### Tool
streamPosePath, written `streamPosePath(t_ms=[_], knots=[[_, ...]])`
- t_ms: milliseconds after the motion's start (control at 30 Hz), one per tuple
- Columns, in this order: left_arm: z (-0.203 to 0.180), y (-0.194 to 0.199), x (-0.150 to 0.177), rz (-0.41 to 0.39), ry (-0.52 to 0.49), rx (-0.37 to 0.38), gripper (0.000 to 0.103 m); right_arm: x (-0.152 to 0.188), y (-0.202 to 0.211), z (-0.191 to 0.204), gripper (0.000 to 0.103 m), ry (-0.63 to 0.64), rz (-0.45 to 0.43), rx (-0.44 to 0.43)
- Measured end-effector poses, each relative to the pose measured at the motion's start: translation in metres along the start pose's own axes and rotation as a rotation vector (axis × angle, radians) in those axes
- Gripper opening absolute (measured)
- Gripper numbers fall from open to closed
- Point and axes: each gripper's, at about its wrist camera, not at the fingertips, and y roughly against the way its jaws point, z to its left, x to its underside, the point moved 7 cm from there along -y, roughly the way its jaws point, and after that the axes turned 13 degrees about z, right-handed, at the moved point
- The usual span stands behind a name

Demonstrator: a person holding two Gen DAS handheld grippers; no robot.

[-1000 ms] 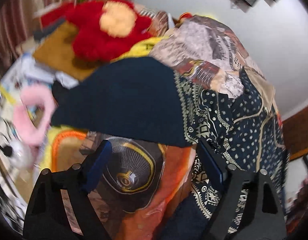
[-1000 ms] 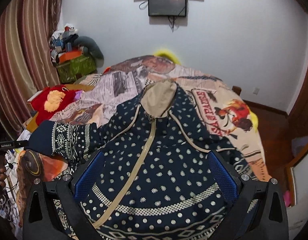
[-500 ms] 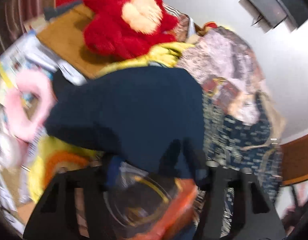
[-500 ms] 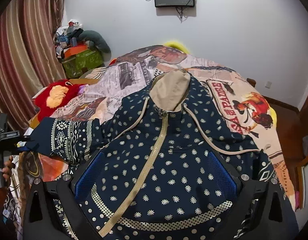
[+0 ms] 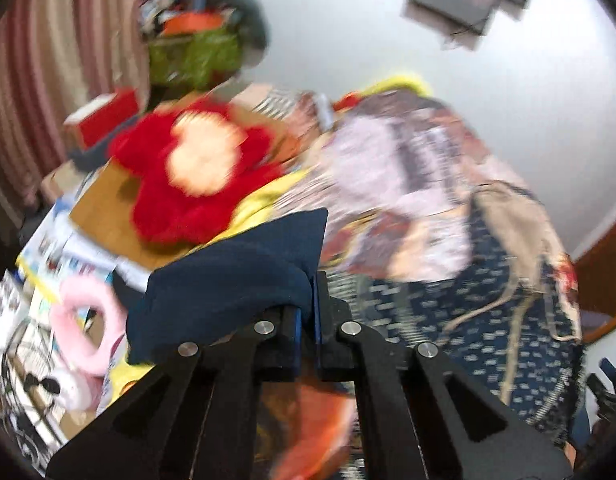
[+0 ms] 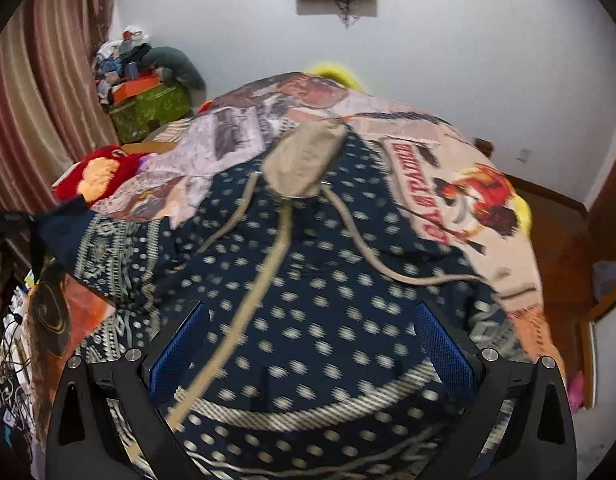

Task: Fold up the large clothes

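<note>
While the cuff [image 5: 243, 276] is pinched in the closed left tongs [image 5: 305, 320], the sleeve should be carried across the hoodie [image 6: 308, 300] spread beneath the open, empty right tongs [image 6: 308, 344].

Both wrist views look down, sharing the hoodie [image 6: 308, 280].

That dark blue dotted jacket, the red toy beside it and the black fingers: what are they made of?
The jacket looks like soft matte woven or knitted cloth: it drapes and creases, and its cuff bunches in the left gripper. The red toy looks like fuzzy plush. The fingers look like rigid matte plastic with blue textured pads, probably rubbery.
</note>
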Motion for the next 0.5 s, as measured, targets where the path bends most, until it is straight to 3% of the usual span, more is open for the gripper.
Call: streamPosePath(t_ms=[233, 400, 500], knots=[[-0.112, 0.030, 0.000, -0.055, -0.188, 0.108, 0.003, 0.034, 0.017, -0.078, 0.102, -0.045, 0.051, 0.122], [-0.191, 0.018, 0.017, -0.023, -0.310, 0.168, 0.003, 0.067, 0.017, -0.123, 0.102, -0.076, 0.112, 0.181], [-0.237, -0.002, 0.032, 0.026, -0.373, 0.212, 0.003, 0.088, 0.013, -0.139, 0.102, -0.100, 0.146, 0.173]])
